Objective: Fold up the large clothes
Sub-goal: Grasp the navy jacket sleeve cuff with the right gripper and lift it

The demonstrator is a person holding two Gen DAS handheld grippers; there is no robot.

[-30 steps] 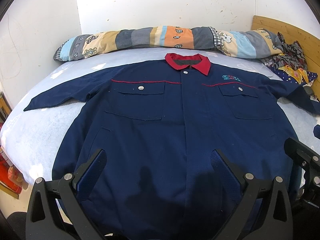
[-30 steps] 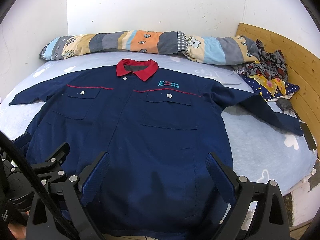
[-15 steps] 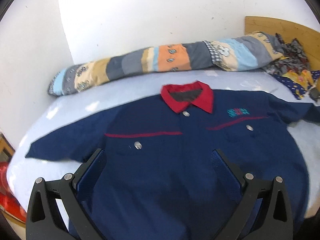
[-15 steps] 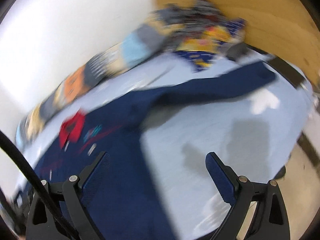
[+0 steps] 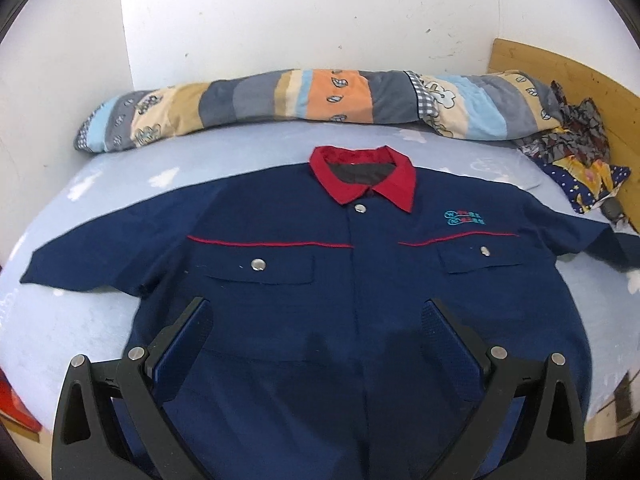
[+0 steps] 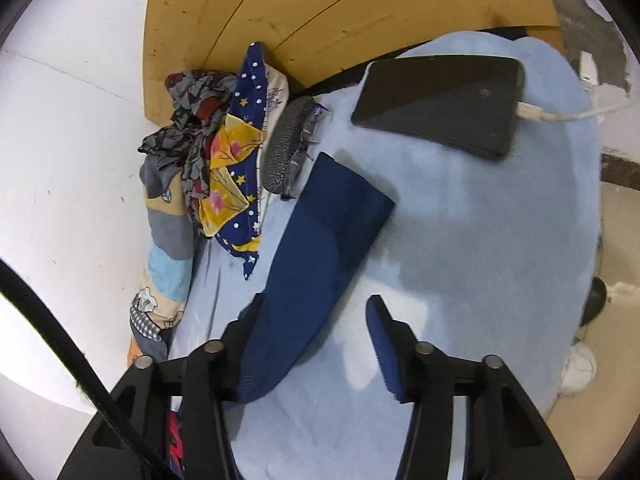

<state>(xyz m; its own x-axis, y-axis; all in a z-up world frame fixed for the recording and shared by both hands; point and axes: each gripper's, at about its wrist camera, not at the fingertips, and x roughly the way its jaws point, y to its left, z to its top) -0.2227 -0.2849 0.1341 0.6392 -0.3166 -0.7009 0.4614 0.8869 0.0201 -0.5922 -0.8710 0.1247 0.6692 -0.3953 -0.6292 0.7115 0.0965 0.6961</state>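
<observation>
Ahead of the left claw (image 5: 316, 320), a navy work jacket (image 5: 320, 280) lies spread flat, front up, on the pale blue bed (image 5: 60, 320). Its red collar (image 5: 362, 178) points away from the claw, and both sleeves reach out to either side. This claw hangs over the jacket's lower front with its jaws set wide apart, gripping nothing. Beyond the collar, a striped patchwork quilt roll (image 5: 312, 96) runs along the white wall.

Between the spread fingers of the right claw (image 6: 316, 324) lies the cuffed end of the jacket's sleeve (image 6: 320, 236), flat on the bed (image 6: 480, 240). The sleeve passes just beside the claw's left finger (image 6: 250, 332); whether it touches the pad cannot be told. This claw too is wide open and holds nothing. Past the cuff, a black phone (image 6: 440, 100) with a white cable (image 6: 560, 114) plugged in rests on the bed near the wooden headboard (image 6: 320, 8). To the far left of the claw, a pile of patterned cloths (image 6: 216, 148) sits against the headboard, with a dark textured case (image 6: 286, 144) just beside it.
</observation>
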